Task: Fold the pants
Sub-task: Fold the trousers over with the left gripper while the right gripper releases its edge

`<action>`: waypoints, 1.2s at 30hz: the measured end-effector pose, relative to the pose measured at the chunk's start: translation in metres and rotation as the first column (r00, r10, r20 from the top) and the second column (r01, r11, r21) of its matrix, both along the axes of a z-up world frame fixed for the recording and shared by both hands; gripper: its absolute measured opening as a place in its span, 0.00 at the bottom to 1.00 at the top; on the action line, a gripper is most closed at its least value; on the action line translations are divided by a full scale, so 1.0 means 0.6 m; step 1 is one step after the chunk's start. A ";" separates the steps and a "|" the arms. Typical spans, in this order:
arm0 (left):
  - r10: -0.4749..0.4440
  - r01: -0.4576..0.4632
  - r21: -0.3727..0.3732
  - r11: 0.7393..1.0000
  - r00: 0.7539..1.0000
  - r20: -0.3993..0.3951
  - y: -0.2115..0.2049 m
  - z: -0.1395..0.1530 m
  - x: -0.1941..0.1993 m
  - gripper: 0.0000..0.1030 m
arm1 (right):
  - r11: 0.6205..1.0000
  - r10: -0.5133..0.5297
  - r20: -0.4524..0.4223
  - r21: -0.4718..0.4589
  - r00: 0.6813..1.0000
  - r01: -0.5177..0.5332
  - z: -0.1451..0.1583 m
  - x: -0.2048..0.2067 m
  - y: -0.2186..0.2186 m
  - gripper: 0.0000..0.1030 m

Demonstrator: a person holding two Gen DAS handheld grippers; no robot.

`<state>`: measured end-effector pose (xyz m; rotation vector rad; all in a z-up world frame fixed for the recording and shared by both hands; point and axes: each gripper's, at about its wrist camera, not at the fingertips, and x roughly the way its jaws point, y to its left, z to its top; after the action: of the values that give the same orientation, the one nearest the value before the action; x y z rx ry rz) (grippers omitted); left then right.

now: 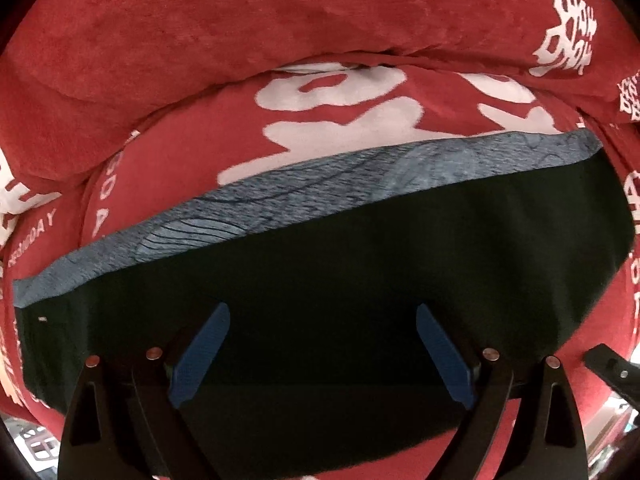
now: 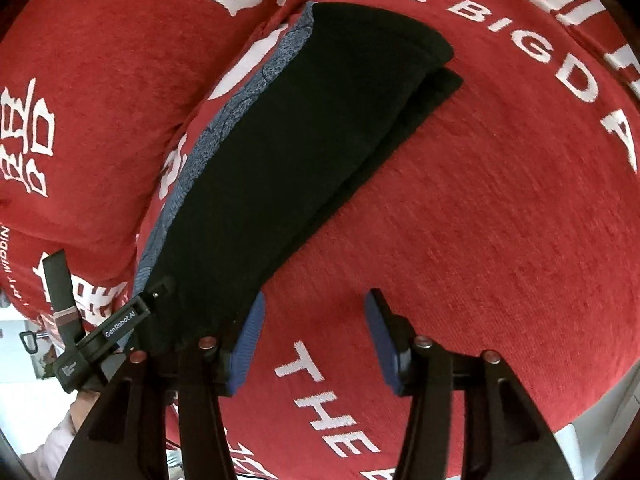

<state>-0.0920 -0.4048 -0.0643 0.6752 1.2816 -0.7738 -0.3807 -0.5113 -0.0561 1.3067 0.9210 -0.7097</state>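
While both grippers sat off the cloth, this was the state, near to far:
Left gripper (image 1: 323,354): pointed down over the pants, jaws spread wide, nothing between the pads; black cloth lay under them but was not pinched. Released.
Right gripper (image 2: 314,342): jaws apart over bare red cover, its left-of-frame pad just at the near edge of the pants, not gripping. Released.
Other tool: the left gripper's body (image 2: 116,334) showed in the right view at the near end of the pants; a bit of a sleeve sat low left of that view.
Pants (image 2: 288,148): black, lay as a long narrow strip on the red cover (image 2: 480,220), running away from the right gripper. Blue-grey lining or inner face (image 1: 280,200) showed along one long edge.
Far end: layers were stacked, top one a little short of the one below, edges not flush.
Cushions (image 1: 200,20): red with white print, rose behind the pants.
Done, by my read: lengthwise fold looked made, legs laid one on the other.
Left, by my read: at least one crosswise fold to shorten the strip; far edges could use squaring.
Progress guess: about midway.
Risk: soft cover may let the layers slip when lifted.
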 end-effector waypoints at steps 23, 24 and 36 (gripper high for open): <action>-0.068 0.068 -0.007 0.998 0.995 -0.067 -0.067 -0.024 -0.077 0.97 | 0.991 -0.130 0.203 0.061 0.971 0.120 -0.014 -0.042 -0.043 0.55; -0.068 0.067 -0.008 0.998 0.995 -0.071 -0.067 -0.025 -0.077 0.97 | 0.990 -0.137 0.210 0.064 0.968 0.126 -0.017 -0.040 -0.046 0.55; -0.060 0.058 -0.025 0.998 0.995 -0.079 -0.069 -0.034 -0.081 0.98 | 0.948 -0.317 0.312 0.142 0.896 0.285 -0.045 -0.077 -0.064 0.55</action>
<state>-0.1407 -0.4464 -0.0845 0.6721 1.3278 -0.8696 -0.4268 -0.5498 -0.0830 1.6164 0.4859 -0.6611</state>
